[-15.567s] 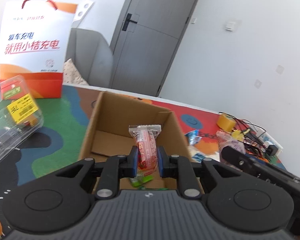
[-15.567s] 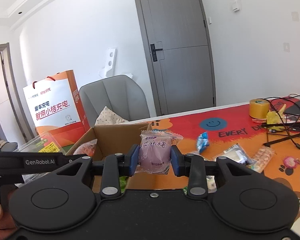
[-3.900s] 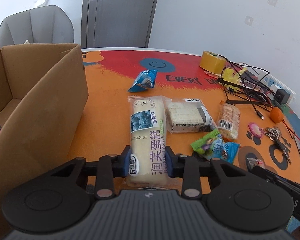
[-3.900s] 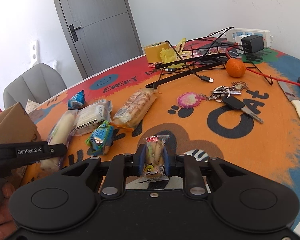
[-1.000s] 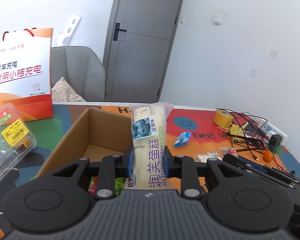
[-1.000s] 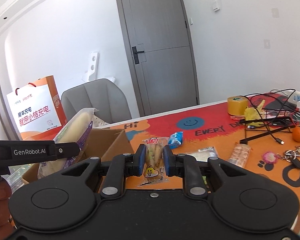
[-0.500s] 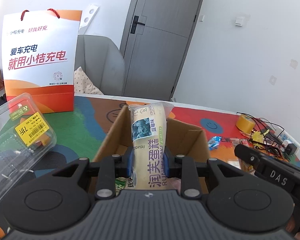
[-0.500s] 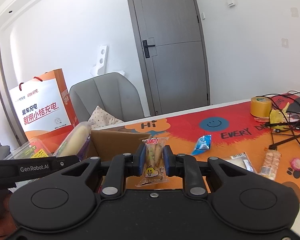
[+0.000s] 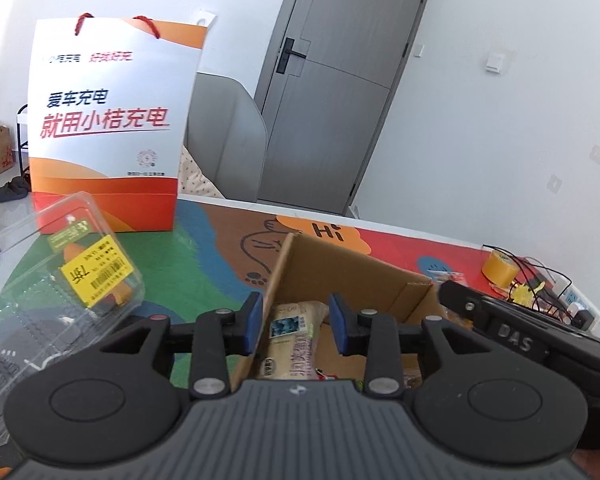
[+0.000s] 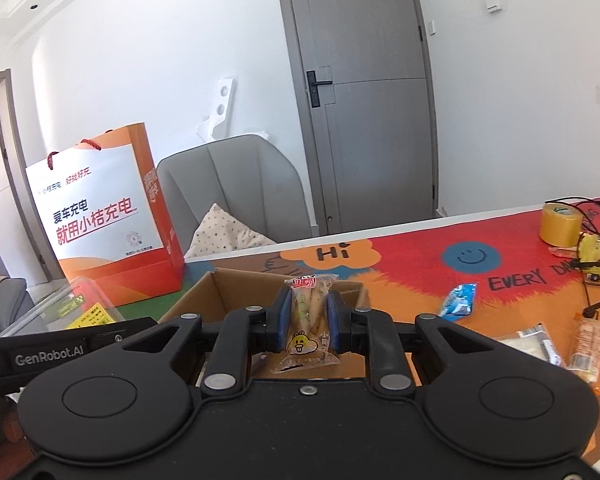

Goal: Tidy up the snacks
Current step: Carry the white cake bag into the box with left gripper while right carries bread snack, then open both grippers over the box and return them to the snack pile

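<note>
My left gripper (image 9: 296, 326) hangs over the near left corner of the open cardboard box (image 9: 352, 276), and its jaws are opening. The long pale cake packet (image 9: 290, 344) lies below them inside the box, free of both blue pads (image 9: 253, 322). My right gripper (image 10: 308, 320) is shut on a small clear snack packet (image 10: 309, 326) with a yellow cartoon face, held upright just in front of the cardboard box (image 10: 220, 288). The left gripper's black body (image 10: 60, 350) shows at the lower left of the right wrist view.
An orange and white paper bag (image 9: 108, 132) stands behind a clear plastic clamshell (image 9: 60, 280) at the left. A grey chair (image 10: 236, 200) is behind the table. A blue packet (image 10: 460, 300), other wrapped snacks (image 10: 588, 340), yellow tape (image 10: 560, 224) and cables lie to the right.
The left jaws have spread and the cake packet has dropped from between them into the box. Both grippers have moved left, nearer the box; the right still holds its snack packet.
</note>
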`<state>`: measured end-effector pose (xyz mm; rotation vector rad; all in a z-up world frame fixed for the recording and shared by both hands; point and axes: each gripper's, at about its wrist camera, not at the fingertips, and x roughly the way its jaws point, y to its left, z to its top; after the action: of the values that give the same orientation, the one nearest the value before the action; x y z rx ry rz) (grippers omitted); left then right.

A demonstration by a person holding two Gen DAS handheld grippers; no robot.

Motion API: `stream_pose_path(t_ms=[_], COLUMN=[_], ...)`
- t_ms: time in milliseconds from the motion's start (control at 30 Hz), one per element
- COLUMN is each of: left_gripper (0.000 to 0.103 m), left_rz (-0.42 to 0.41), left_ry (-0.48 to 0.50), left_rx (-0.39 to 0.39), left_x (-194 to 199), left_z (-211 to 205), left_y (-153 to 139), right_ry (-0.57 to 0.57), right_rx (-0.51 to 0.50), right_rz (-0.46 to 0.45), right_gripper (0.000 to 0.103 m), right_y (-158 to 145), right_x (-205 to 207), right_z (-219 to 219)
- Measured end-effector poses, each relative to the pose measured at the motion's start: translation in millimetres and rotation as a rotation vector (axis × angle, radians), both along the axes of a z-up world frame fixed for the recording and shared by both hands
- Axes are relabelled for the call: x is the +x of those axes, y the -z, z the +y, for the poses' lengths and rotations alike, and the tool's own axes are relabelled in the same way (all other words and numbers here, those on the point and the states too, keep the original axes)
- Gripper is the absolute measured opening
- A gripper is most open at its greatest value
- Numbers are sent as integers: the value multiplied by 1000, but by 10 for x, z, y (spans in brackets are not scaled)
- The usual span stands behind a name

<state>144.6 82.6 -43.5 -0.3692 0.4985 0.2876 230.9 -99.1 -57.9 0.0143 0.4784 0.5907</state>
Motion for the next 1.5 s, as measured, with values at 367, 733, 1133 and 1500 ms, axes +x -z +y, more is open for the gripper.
stream_pose_path(t_ms=[367, 733, 1133, 1500], left_gripper=[62, 88, 93, 93], left_rz=[6, 0, 19, 49], left_ry=[-10, 10, 38, 127], left_rx=[-30, 10, 40, 49], left_x=[-74, -81, -6, 88], left_z=[32, -254, -642, -1021], left_y=[3, 1, -3, -48], right_ry=[44, 114, 175, 222], right_rx=[-1, 19, 39, 70], right_rz=[31, 26, 31, 42], right_gripper=[61, 101, 103, 103], right_y=[63, 60, 74, 31], right_x=[-30, -181, -226, -267], right_z=[-46, -498, -1040, -1515])
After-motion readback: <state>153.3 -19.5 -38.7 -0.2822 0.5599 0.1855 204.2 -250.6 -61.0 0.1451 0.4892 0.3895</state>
